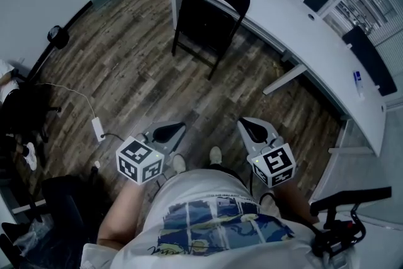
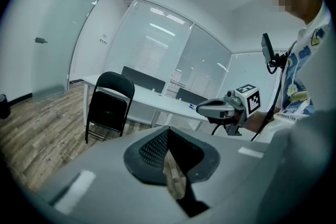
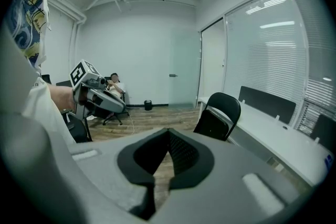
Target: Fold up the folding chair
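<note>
Head view: far left, a white cable [image 1: 97,127] w/ a small plug box lies on the wood floor [image 1: 126,66]. Next comes the left gripper [image 1: 169,133]. Its jaws are pressed together w/ nothing in them. Up in the middle stands the folding chair [image 1: 208,12]. It is black, open, on all its legs, just beside the white desk [image 1: 296,22] and well apart from both grippers. Then the right gripper [image 1: 250,127]: jaws squeezed tight too, nothing held. Both grippers hang over the floor near the person's shoes [image 1: 215,154], not at the chair.

So the folding isn't started yet, I think.

What could go wrong?
- The jaws are closed. If they don't open first, they'll just bump the chair & push it away.
- The chair's back is close to the desk, so tipping it may knock the desk edge.
- The seat may snap shut & slip out if only 1 gripper holds it.
- The cable is a trip risk if the person steps left.
</note>
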The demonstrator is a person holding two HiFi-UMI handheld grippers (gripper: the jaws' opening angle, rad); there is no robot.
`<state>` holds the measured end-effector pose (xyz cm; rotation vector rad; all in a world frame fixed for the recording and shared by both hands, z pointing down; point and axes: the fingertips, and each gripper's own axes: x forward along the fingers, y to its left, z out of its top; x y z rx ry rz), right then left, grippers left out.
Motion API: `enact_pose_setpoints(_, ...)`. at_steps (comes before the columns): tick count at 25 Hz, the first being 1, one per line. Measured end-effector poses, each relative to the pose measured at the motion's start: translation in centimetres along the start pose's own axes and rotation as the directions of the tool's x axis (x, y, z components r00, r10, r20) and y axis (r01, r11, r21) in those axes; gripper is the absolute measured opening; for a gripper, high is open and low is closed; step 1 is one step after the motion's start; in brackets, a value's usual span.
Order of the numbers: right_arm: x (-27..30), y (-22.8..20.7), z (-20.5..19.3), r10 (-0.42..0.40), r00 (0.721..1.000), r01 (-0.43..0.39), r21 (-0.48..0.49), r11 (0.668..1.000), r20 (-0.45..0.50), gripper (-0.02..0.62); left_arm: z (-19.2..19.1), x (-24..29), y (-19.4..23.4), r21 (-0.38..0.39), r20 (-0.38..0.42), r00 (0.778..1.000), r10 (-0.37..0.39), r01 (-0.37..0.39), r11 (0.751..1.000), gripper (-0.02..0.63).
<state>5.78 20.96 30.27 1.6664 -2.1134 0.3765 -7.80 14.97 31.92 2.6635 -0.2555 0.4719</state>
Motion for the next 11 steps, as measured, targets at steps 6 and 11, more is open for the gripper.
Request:
enact_pose_setpoints(6,-0.24,0.18,-0.42,0.009,1.000,-0.009,-0.008,1.000,0.000,0.003,-0.40,0.02,-0.38,-0.001,0.006,1.000,0.007,-0.007,1.000,0.006)
enact_pose_setpoints(11,-0.41,0.41,-0.75,0.016,1.000,-0.016,-0.014,1.000,-0.001,0.003,-1.00,-0.31,-0.69,-0.006,0.003,1.000,0.014,-0.014,1.000,0.006)
